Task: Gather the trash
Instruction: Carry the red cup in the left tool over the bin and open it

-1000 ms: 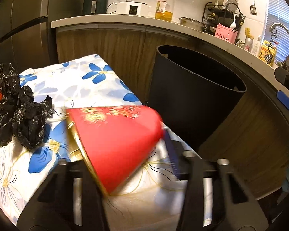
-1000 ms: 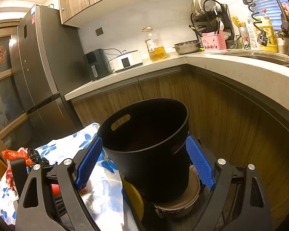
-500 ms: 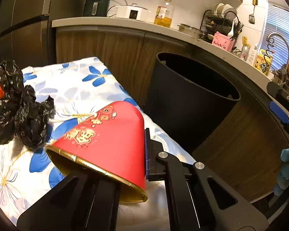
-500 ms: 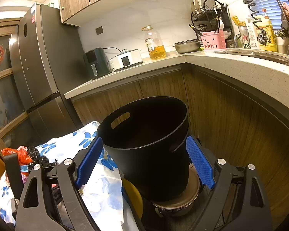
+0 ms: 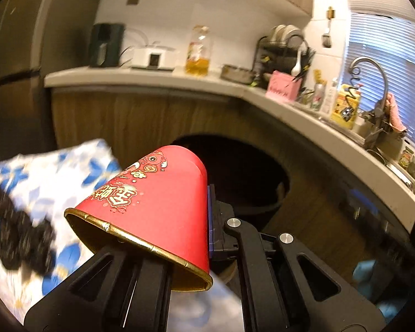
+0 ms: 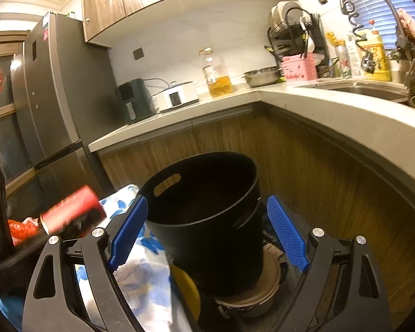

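Step in hand: I carry the red paper cup (image 5: 163, 202) in the left tool (image 5: 179, 221) toward the black bin (image 6: 207, 221), to drop it in.
Left tool state: narrowed onto the cup, which lies sideways between the fingers, gold-rimmed mouth toward the camera, base pointing at the bin.
Right tool state: the right tool (image 6: 207, 238) stands wide and holds nothing; its blue pads (image 6: 286, 236) frame the bin without touching it, as far as I can tell.
Cup position: lifted clear of the flowered cloth (image 5: 55, 177), in front of the bin's mouth but, in my judgement, not yet over it.
Method: I bring the cup fully over the opening before I release, because a paper cup is light and may bounce off the rim. I judge the grip sufficient and avoid squeezing harder, which would crush the wall.
Bin contents: the interior reads dark; I cannot tell whether anything lies inside.
Cup contents: the inside is not visible.
Remaining trash: crumpled black bags (image 5: 19, 238) and something red-orange (image 6: 20, 228) lie on the cloth.
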The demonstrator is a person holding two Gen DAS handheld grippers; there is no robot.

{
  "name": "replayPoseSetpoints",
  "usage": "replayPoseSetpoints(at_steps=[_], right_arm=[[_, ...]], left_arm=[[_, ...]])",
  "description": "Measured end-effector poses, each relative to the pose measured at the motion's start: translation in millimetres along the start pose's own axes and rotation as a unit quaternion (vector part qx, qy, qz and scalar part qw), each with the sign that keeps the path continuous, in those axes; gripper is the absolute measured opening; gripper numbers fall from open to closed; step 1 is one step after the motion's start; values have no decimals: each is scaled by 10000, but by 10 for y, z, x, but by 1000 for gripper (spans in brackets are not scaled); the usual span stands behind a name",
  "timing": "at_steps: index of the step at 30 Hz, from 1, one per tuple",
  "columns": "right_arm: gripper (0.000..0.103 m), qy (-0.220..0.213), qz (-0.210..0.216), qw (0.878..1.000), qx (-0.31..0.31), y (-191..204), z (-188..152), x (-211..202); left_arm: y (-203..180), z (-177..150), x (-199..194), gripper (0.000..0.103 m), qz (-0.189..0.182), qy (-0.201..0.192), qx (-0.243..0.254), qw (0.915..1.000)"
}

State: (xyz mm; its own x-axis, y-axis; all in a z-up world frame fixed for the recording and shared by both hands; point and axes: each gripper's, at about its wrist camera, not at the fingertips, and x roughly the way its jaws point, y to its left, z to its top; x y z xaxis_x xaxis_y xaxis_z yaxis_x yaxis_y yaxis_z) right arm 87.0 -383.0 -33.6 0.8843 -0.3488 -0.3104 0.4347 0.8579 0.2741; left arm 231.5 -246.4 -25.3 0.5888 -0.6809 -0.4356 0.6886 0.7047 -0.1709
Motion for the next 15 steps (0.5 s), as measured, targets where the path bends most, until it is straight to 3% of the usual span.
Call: replayPoseSetpoints(at_steps=[8, 15], right_arm=[[86, -245, -457, 9986, 75, -197, 129, -24], [86, -288, -625, 9976, 124, -304, 155, 23]], left_arm=[[-340, 200, 594, 2, -243, 118, 218, 9994], [-482, 147, 951, 2, -55, 348, 394, 9986]])
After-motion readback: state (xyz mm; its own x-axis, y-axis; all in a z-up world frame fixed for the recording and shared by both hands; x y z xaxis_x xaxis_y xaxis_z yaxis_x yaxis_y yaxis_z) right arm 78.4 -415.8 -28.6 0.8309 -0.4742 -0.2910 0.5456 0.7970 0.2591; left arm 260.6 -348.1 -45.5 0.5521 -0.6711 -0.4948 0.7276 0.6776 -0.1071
